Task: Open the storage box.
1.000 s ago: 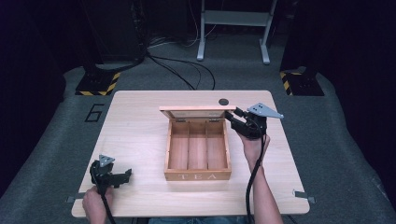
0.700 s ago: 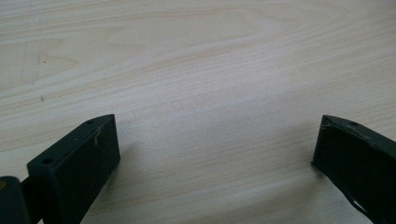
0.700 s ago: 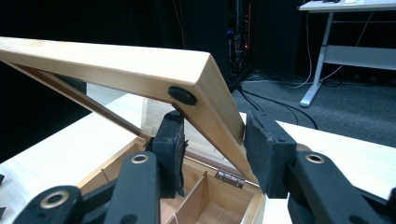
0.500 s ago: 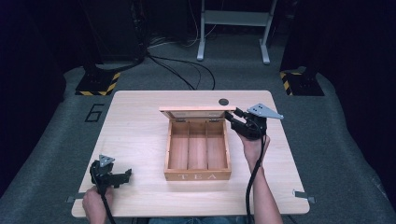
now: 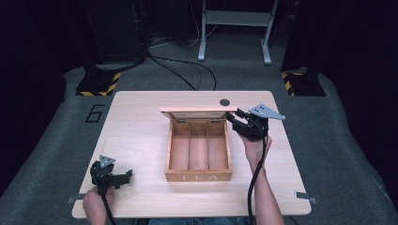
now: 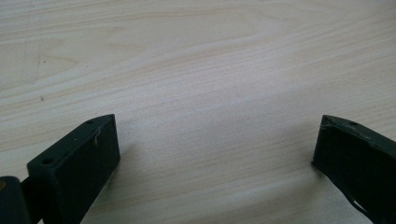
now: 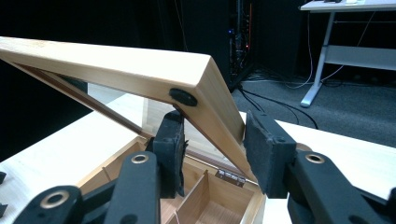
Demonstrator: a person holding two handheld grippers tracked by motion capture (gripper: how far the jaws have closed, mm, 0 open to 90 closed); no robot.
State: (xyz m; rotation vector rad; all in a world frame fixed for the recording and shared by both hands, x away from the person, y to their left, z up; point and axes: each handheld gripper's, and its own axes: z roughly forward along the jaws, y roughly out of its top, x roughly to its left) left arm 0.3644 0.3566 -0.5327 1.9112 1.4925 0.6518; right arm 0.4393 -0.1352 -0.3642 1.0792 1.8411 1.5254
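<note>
A wooden tea box (image 5: 198, 177) with "TEA" on its front wall stands open at the middle of the table. It has three bare compartments (image 7: 205, 196). Its lid (image 5: 192, 111) is raised at the back, tilted up. My right gripper (image 5: 233, 118) reaches in from the box's right and is shut on the lid's right side rail (image 7: 215, 93), one pad inside the lid and one outside, in the right gripper view (image 7: 212, 135). My left gripper (image 5: 126, 176) rests low at the table's front left, far from the box. Its jaws stand open over bare wood (image 6: 215, 126).
A small black round disc (image 5: 225, 102) lies on the table (image 5: 141, 126) behind the box's right corner. A marked "6" (image 5: 95, 113) is on the grey floor at the left. A metal desk frame (image 5: 234, 28) and cables lie beyond the table.
</note>
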